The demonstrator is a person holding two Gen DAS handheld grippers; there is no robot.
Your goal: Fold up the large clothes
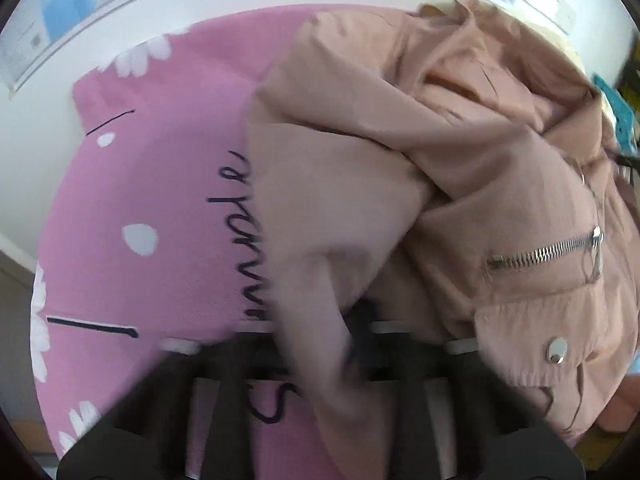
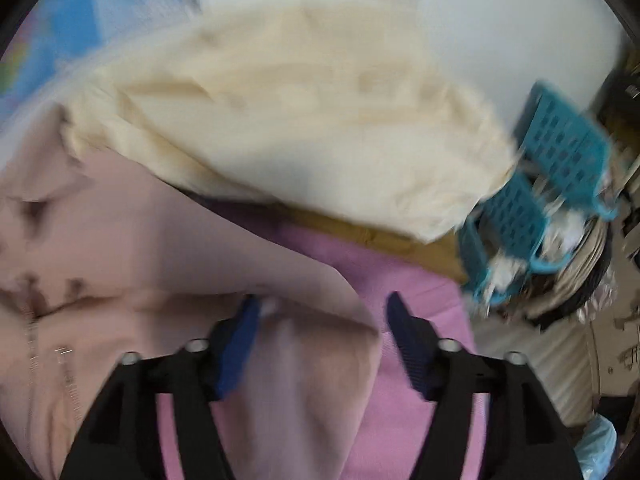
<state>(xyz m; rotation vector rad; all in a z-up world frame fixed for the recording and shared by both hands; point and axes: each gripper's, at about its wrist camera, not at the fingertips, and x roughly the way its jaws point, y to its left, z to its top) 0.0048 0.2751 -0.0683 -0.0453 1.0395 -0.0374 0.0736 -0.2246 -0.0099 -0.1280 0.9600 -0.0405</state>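
The dusty-pink zip jacket (image 1: 420, 184) lies bunched on the pink daisy-print cloth (image 1: 160, 200), its silver zipper (image 1: 544, 256) turned up. The left gripper (image 1: 356, 344) is clamped on a fold of the jacket's edge. The right gripper (image 2: 320, 320) stands apart, a jacket flap between its fingers, pressed by neither. Best close the right before lifting, then draw both corners taut away from the zipper.

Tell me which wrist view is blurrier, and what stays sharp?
Right wrist view: heavy motion smear across the cream garment and teal basket. Left wrist view: mostly crisp, the jacket's zipper and snap button read clearly; only the fabric near the left tongs blurs.
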